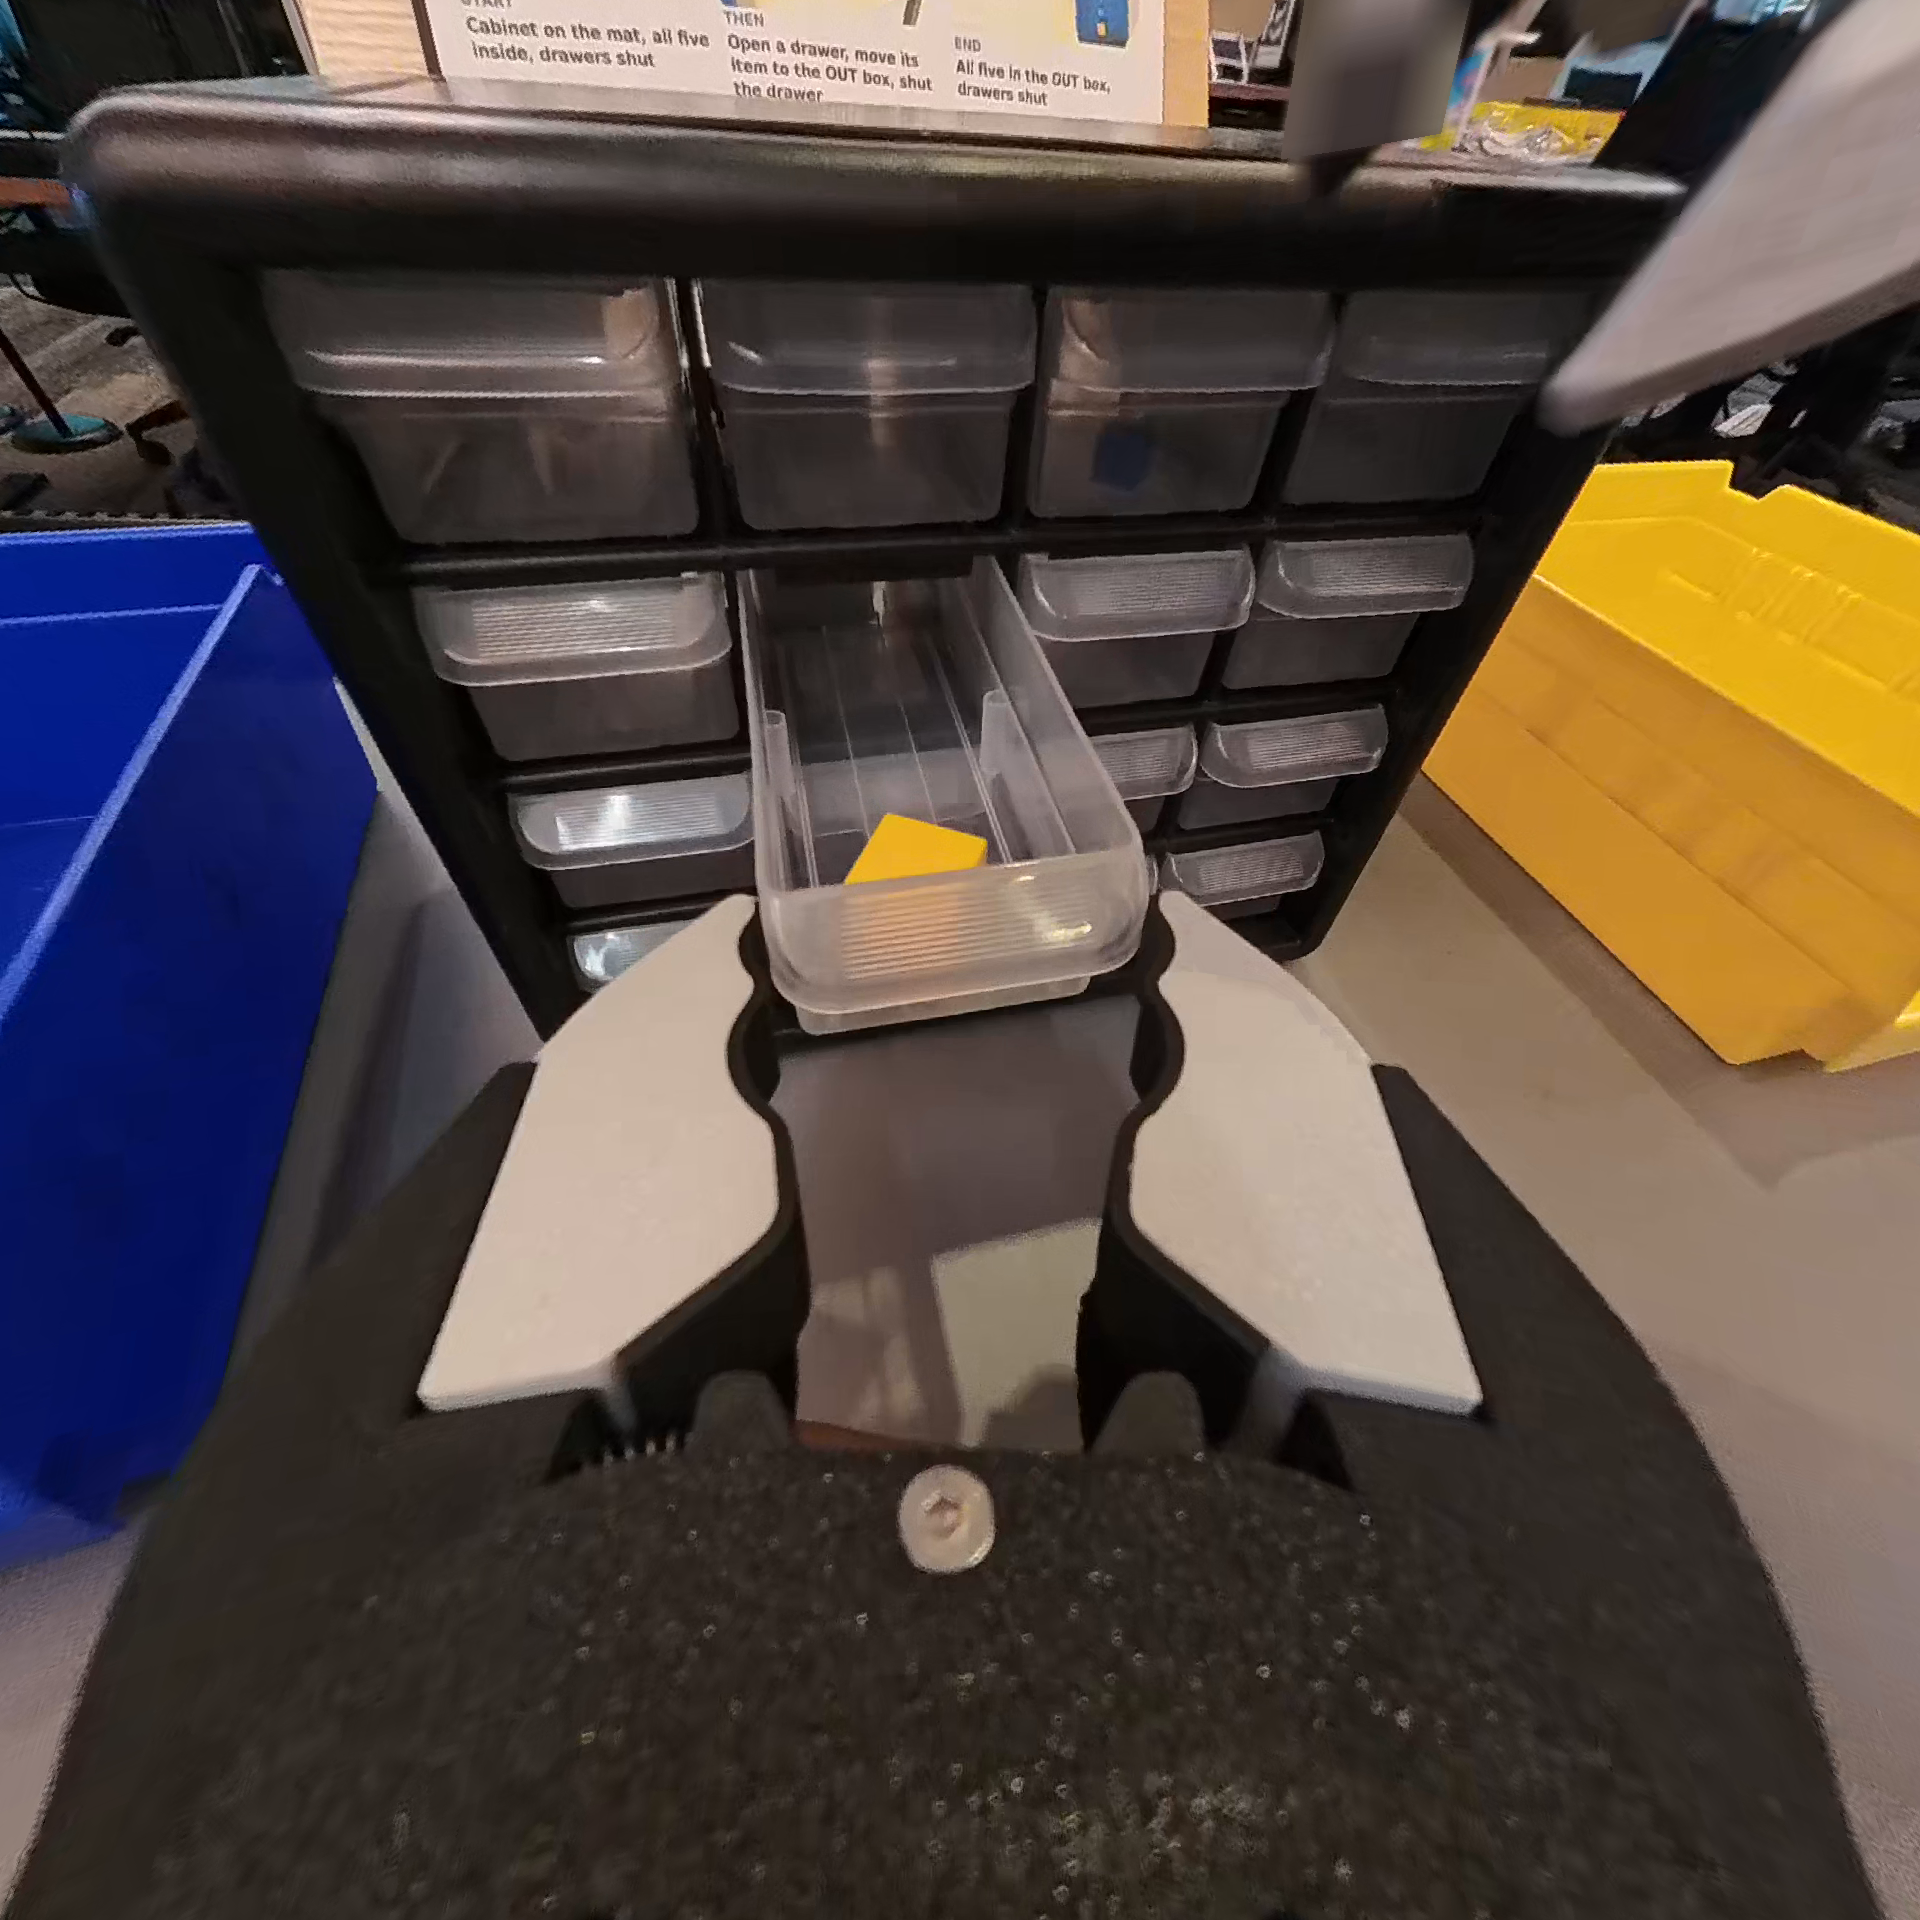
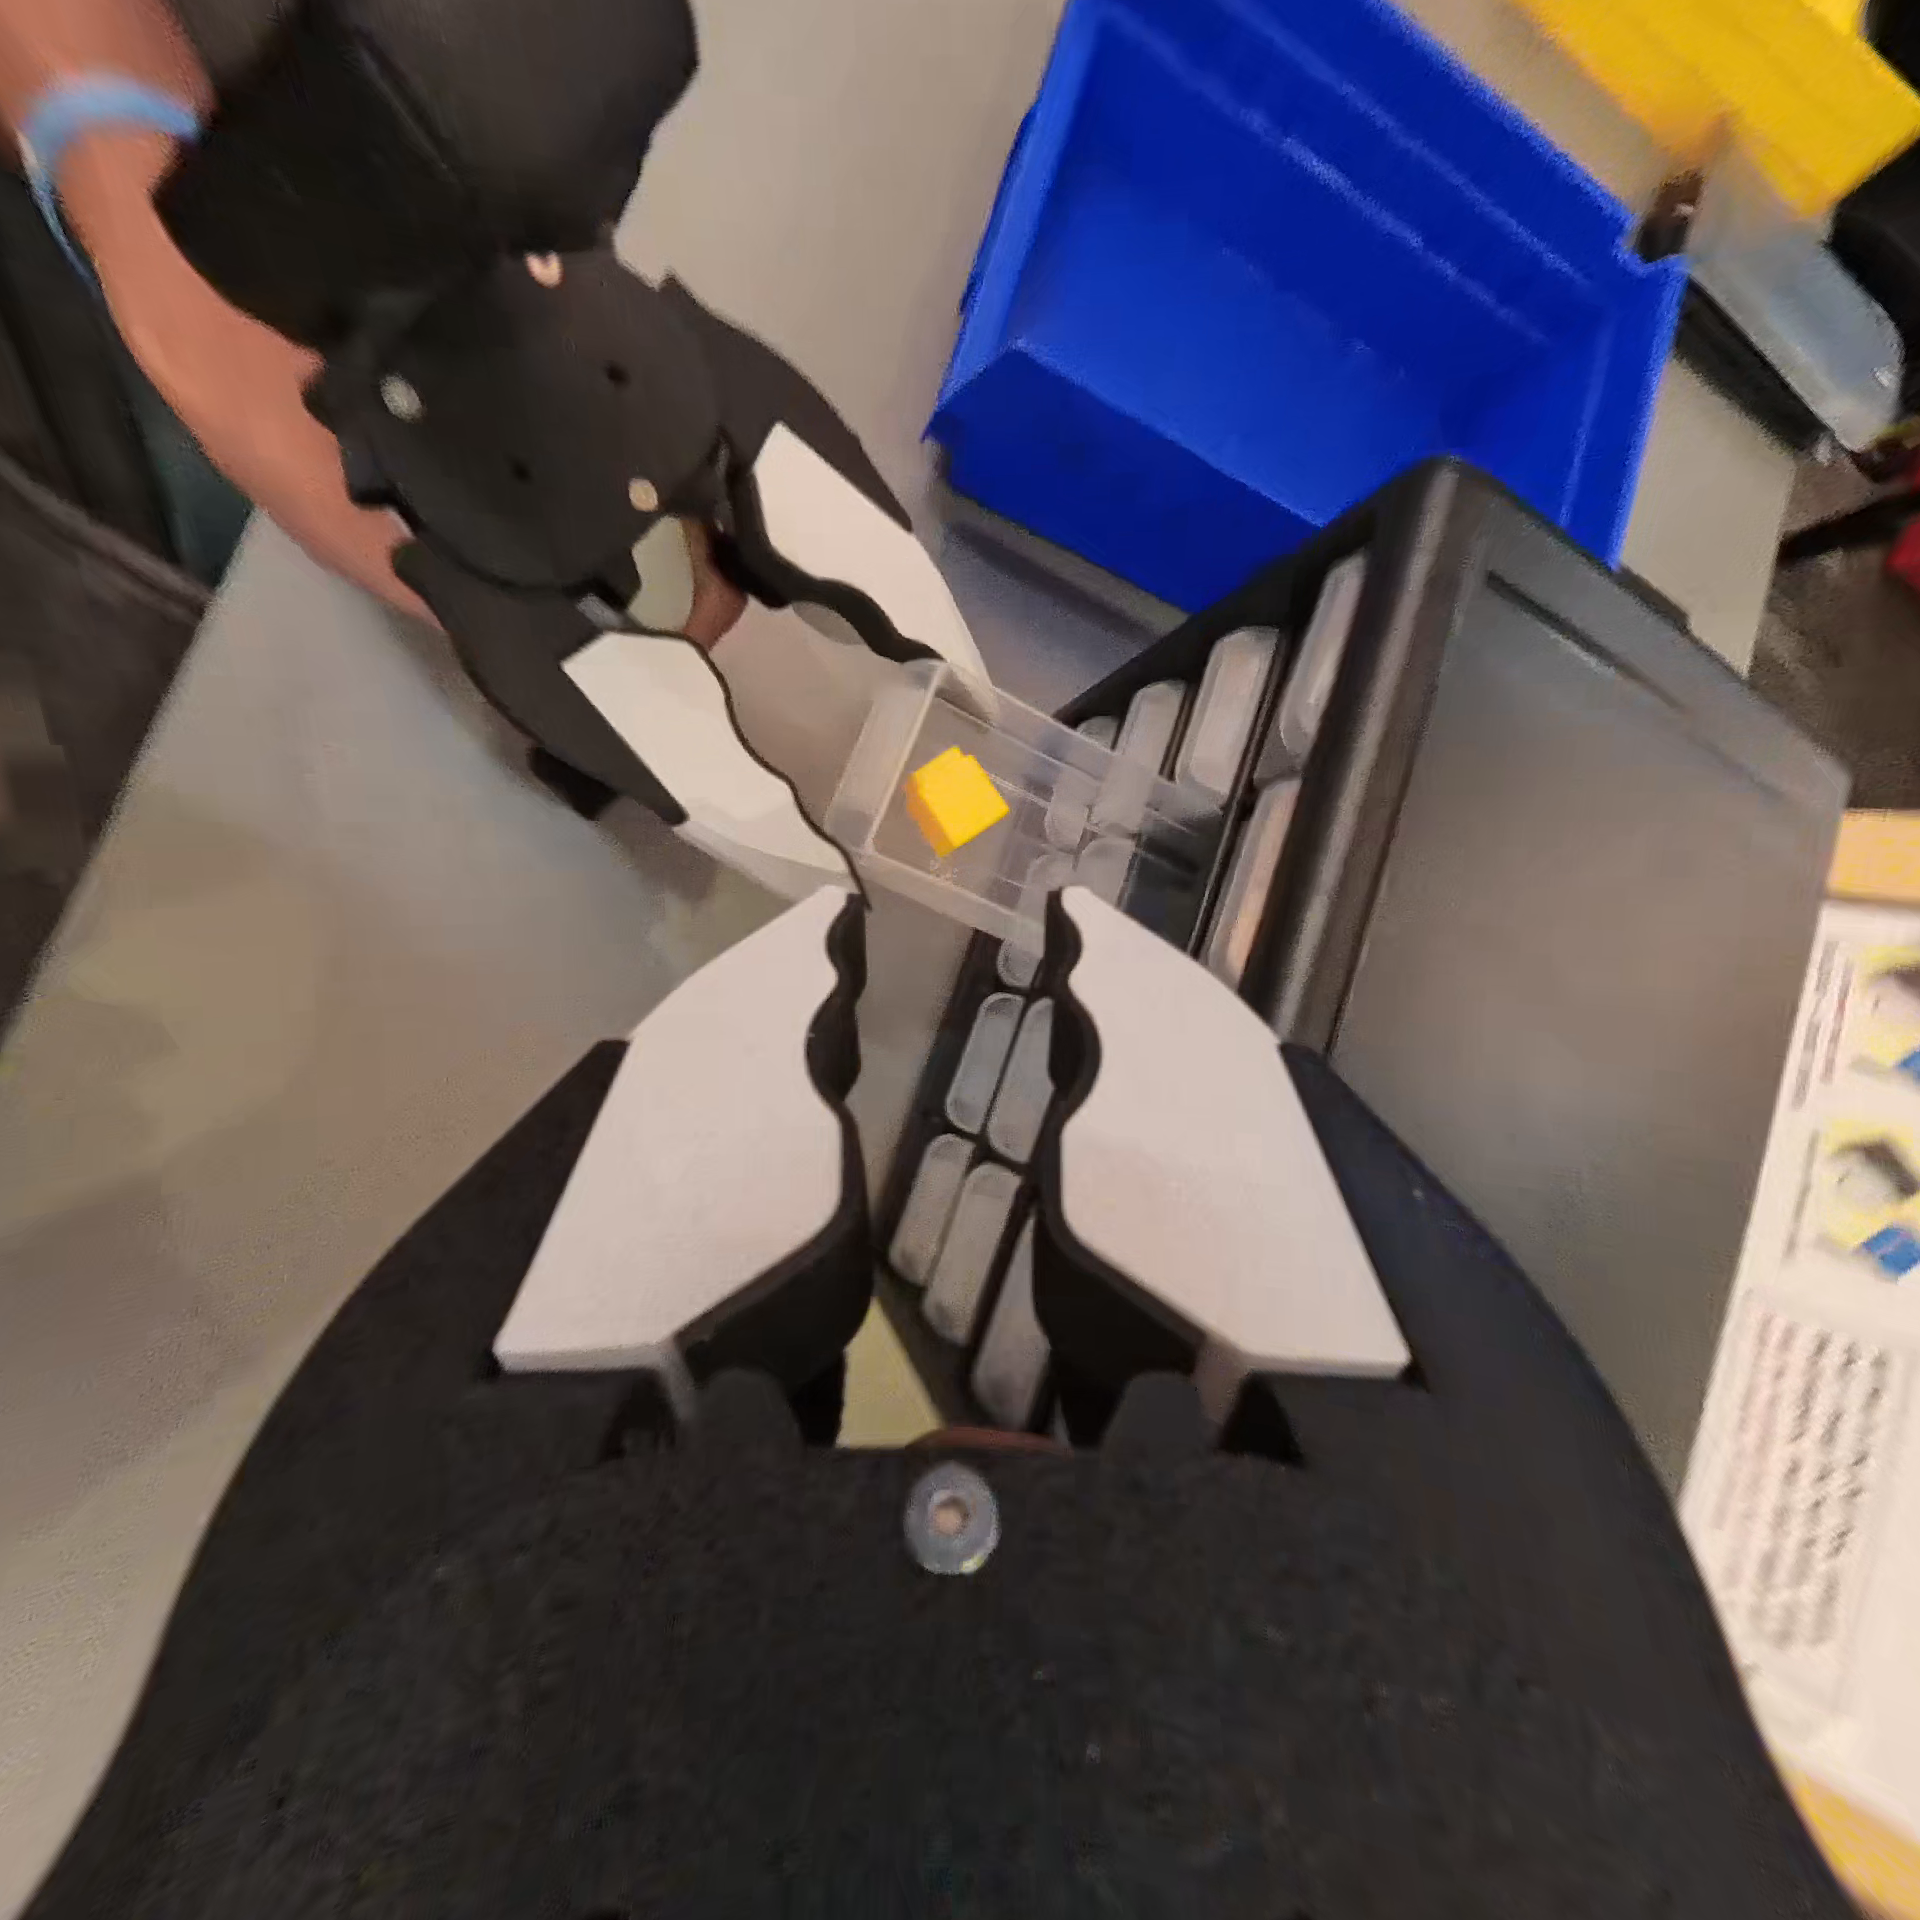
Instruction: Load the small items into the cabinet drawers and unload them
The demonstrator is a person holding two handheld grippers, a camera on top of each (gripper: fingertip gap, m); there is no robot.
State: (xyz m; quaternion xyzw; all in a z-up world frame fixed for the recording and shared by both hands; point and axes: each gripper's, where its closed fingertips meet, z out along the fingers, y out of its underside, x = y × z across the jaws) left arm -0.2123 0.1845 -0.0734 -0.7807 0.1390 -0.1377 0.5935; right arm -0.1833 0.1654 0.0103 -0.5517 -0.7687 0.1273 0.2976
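Note:
A black cabinet (image 1: 312, 582) holds rows of clear drawers. One clear drawer (image 1: 951, 945) in the second row is pulled out, with a yellow cube (image 1: 920, 847) near its front. My left gripper (image 1: 956, 914) is shut on the drawer's front, one finger on each side. From above, the right wrist view shows the same drawer (image 2: 883, 800), the cube (image 2: 956, 800) and the left gripper's fingers (image 2: 675, 717). My right gripper (image 2: 956, 909) is open and empty, above the cabinet (image 2: 1558, 883) front near the drawer. A blue cube (image 1: 1122, 468) lies in a shut top-row drawer.
A blue bin (image 1: 156, 935) stands left of the cabinet and a yellow bin (image 1: 1714, 779) to its right. An instruction sheet (image 1: 810, 52) stands behind the cabinet. A person's arm with a blue wristband (image 2: 104, 114) holds the left gripper. The grey table (image 2: 312, 1039) lies in front. Across from one pair of fingers to the other is roughly 9 cm. The blue cube (image 1: 1122, 468) sits 10 cm or so from the ends of my right fingers.

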